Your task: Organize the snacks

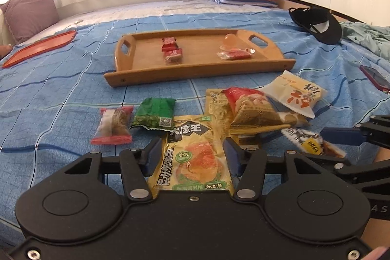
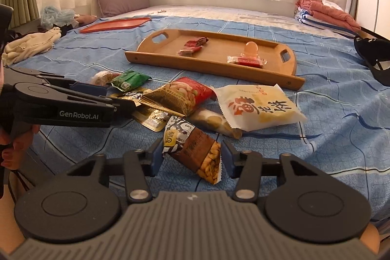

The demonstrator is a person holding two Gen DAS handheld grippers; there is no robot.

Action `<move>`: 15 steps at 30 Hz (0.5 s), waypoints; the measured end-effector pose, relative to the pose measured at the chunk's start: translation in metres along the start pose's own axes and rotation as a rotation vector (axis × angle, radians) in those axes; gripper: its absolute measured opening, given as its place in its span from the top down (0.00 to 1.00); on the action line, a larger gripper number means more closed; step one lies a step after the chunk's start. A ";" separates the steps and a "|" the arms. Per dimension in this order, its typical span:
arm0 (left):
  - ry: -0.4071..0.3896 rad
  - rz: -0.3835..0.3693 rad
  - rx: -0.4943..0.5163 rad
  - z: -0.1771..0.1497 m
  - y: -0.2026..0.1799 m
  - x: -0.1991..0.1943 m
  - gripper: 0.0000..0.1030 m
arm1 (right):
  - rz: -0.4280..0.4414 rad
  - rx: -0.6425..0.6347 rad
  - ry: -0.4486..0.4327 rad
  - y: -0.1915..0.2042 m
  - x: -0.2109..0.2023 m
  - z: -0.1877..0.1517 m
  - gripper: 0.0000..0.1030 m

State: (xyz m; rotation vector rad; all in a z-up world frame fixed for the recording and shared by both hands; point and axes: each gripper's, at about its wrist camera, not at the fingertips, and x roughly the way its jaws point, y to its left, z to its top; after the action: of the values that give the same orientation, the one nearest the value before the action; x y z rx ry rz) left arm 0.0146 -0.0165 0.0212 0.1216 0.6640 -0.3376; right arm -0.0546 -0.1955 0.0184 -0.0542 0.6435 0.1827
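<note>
Currently both of your grippers sit low over the blue checked bed (image 1: 61,94), each with one snack between its fingers.

Left gripper (image 1: 192,155): the fingers are narrow around the yellow pouch (image 1: 195,162), and the blue pads meet both of its long edges. The pouch lies flat on the bed with its long axis running straight out along the fingers. Its dark-lettered top end points away from you toward the wooden tray (image 1: 199,71), and its bottom seam is tucked against the gripper body.

Right gripper (image 2: 192,155): the fingers are narrow on the nut packet (image 2: 195,152). The left pad is against the black-and-white end and the right pad is at the packet's right edge. Its long axis runs on a diagonal — patterned end up and to the left, clear end showing nuts down and to the right, toward you. From this view you cannot tell whether it is off the bed.

The wooden tray sits on the bed beyond the loose snacks, broadside to you, with a cut-out handle at each end. On it are two red-wrapped sweets (image 1: 170,51) toward the left, and a clear jelly cup (image 1: 230,39) with a red bar (image 1: 235,55) just in front of it toward the right.

The unsorted pile lies on the bed between the grippers and the tray:
- a pink-edged clear packet (image 1: 113,126), leftmost
- a green packet (image 1: 156,113) just beside it
- a red-and-gold peanut bag (image 1: 248,111) lying across other packets
- a white packet (image 1: 295,94) with an orange character, leaning on that bag

An orange tray (image 1: 41,48) lies well apart at the far left.
</note>
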 end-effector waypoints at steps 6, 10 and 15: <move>0.001 -0.002 -0.025 -0.005 0.004 -0.004 0.43 | -0.027 0.006 -0.023 -0.004 -0.006 0.001 0.48; 0.023 -0.019 -0.064 -0.006 0.011 0.003 0.32 | -0.037 0.010 -0.036 -0.006 -0.009 0.004 0.48; 0.071 -0.049 -0.156 -0.006 0.017 0.019 0.39 | -0.052 0.021 -0.043 -0.008 -0.010 0.005 0.48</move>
State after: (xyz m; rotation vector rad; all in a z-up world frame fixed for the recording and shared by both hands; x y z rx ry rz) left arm 0.0312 -0.0042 0.0051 -0.0319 0.7619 -0.3287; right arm -0.0578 -0.2047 0.0287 -0.0470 0.6002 0.1265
